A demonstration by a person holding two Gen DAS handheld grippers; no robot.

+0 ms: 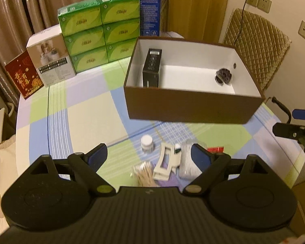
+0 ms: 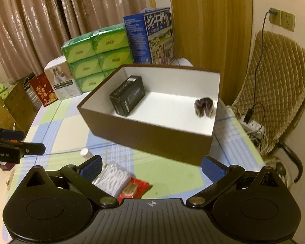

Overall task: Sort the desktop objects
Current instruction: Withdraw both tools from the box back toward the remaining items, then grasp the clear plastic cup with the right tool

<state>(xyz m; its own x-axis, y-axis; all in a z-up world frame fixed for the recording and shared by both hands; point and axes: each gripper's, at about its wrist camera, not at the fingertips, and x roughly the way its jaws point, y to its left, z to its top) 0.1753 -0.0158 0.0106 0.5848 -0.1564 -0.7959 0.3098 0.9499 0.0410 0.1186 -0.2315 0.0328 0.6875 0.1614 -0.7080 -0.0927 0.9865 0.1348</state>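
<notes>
A brown box (image 1: 193, 109) with a white inside stands on the checked tablecloth; it also shows in the right wrist view (image 2: 152, 136). Inside lie a black carton (image 1: 151, 69) (image 2: 127, 98) and a dark round item (image 1: 223, 76) (image 2: 204, 106). My left gripper (image 1: 150, 155) is open and empty above a white bottle (image 1: 146, 143), a white clip (image 1: 165, 163), cotton swabs (image 1: 143, 172) and a clear swab box (image 1: 188, 162). My right gripper (image 2: 152, 167) is open and empty above the swab box (image 2: 113, 178) and a red packet (image 2: 134, 188).
Green tissue packs (image 1: 99, 30), a blue milk carton (image 2: 152, 36), a white carton (image 1: 50, 61) and a red box (image 1: 23, 77) line the table's far side. A padded chair (image 2: 278, 93) and a power strip (image 2: 253, 125) are at the right.
</notes>
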